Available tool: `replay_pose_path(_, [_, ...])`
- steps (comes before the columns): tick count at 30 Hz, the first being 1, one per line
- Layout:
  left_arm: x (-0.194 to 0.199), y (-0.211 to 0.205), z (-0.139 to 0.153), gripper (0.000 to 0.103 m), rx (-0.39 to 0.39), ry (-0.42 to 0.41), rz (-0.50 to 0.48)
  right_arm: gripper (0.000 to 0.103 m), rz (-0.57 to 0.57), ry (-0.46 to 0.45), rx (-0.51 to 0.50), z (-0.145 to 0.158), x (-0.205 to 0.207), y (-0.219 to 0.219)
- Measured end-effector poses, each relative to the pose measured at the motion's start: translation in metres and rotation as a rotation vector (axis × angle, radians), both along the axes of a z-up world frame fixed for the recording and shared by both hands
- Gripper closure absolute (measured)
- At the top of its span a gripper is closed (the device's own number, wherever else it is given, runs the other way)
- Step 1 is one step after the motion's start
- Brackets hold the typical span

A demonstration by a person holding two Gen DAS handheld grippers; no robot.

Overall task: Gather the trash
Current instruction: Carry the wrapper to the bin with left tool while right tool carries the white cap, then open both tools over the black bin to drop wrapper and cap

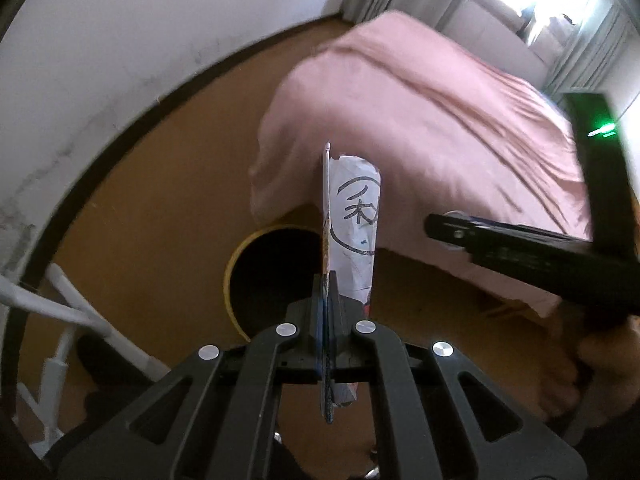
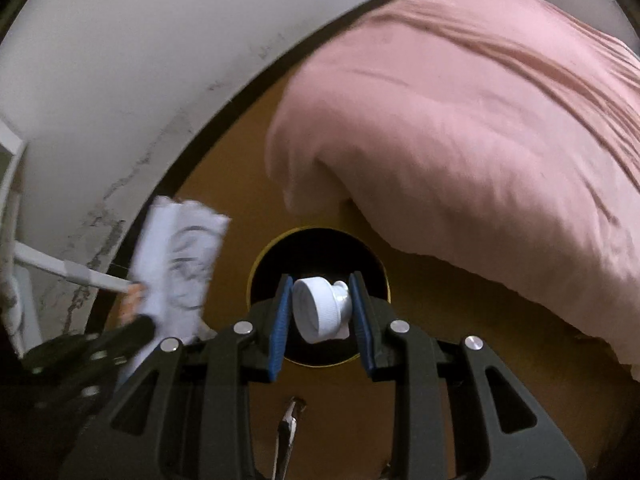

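Both grippers loaded, both above the bin.

Left gripper (image 1: 329, 300): jaws pinched fully together on a folded paper scrap (image 1: 354, 224) (white, with a circled hand-drawn mark), which stands upright out of the pads, just right of the yellow-rimmed bin (image 1: 240, 268) opening in the left wrist view. Right gripper (image 2: 322, 312): jaws partly closed, blue pads (image 2: 280, 320) pressing both sides of a white ribbed bottle cap (image 2: 320, 310), held directly above the bin's dark mouth (image 2: 320, 248). The paper scrap (image 2: 176, 260) shows blurred at left of the right wrist view. The bin sits on a brown floor (image 2: 440, 320), its far edge tucked under an overhanging pink blanket (image 2: 480, 120). White wall (image 2: 120, 60) with dark baseboard behind.
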State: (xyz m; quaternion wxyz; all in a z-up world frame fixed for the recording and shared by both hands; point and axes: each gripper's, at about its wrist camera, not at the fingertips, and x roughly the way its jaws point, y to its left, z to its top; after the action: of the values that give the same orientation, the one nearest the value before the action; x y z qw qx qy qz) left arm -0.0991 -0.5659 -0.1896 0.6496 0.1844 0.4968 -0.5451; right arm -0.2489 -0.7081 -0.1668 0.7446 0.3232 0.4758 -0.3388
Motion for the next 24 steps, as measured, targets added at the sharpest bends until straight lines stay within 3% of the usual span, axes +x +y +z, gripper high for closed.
replay_pose_path(5, [0.002,-0.023,-0.055,0.103,0.057,0.061,0.010,0.074,-0.007,0.022,0.048,-0.035,0.005,-0.011])
replay_pose_path(13, [-0.004,-0.026,-0.080,0.101,0.100,0.077,-0.016,0.074,-0.020,0.027,0.091,-0.059,0.007,-0.022])
replay_pose_path(15, [-0.001,-0.028,-0.080,0.094,0.104,0.094,-0.017,0.074,-0.020,0.025,0.095,-0.061,0.009,-0.024])
replay_pose_path(16, [0.000,-0.027,-0.078,0.079,0.097,0.088,-0.014,0.074,-0.019,0.024,0.098,-0.062,0.010,-0.024])
replay_pose_path(17, [0.001,-0.026,-0.077,0.056,0.089,0.084,-0.013,0.074,-0.017,0.023,0.101,-0.061,0.009,-0.025])
replay_pose_path(18, [0.002,-0.025,-0.075,0.047,0.075,0.074,-0.009,0.074,-0.017,0.023,0.103,-0.062,0.010,-0.025])
replay_pose_path(19, [0.003,-0.022,-0.070,0.043,0.059,0.054,-0.002,0.074,-0.016,0.023,0.104,-0.063,0.011,-0.025])
replay_pose_path(24, [0.002,-0.018,-0.057,0.040,0.043,0.050,-0.019,0.074,-0.011,0.011,0.113,-0.062,0.013,-0.026])
